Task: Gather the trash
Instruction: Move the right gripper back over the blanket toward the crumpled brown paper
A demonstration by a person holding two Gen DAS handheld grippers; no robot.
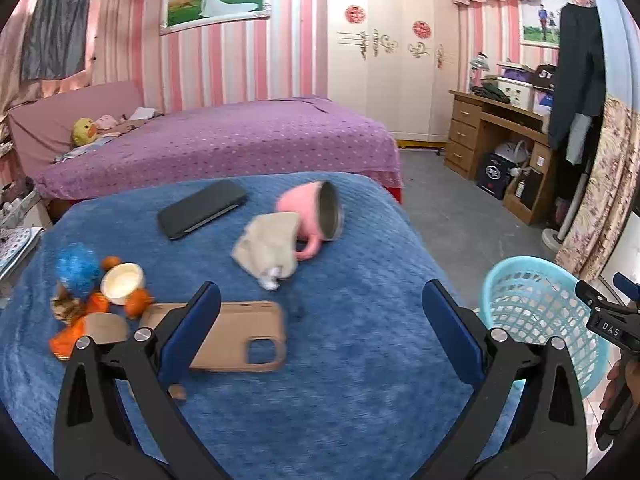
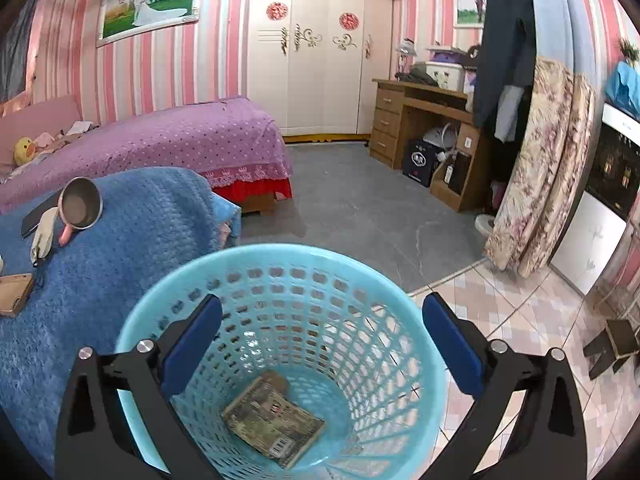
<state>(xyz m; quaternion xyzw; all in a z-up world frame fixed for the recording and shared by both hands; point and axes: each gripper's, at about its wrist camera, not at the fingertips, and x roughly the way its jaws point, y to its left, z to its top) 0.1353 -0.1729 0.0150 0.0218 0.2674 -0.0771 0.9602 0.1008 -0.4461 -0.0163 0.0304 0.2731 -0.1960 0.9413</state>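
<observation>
- Trash first: a flat, worn printed packet (image 2: pixel 274 420) lies at the bottom of the light blue plastic lattice basket (image 2: pixel 168 316), which stands on the floor just beside the blue blanket-covered surface (image 1: pixel 340 360).
- Right hand-held gripper (image 2: pixel 320 344) hangs over the basket mouth, jaws spread wide, nothing between them.
- Left hand-held gripper (image 1: pixel 320 320) is out over the blanket, jaws wide and empty too.
- Ahead of it: a crumpled beige rag or wrapper (image 1: pixel 266 248) touching a tipped pink mug with a steel inside (image 1: pixel 316 216), a tan phone case (image 1: pixel 236 336), a black phone (image 1: pixel 202 208), and orange-and-blue scraps (image 1: pixel 92 300) to the left.
- My read: the crumpled piece looks like the next pick. Come in low, pinch only the soft bulk, keep clear of the mug handle.
- Writing: "DAS" on the right tool; a barcode on the packet, its print too small to read.
</observation>
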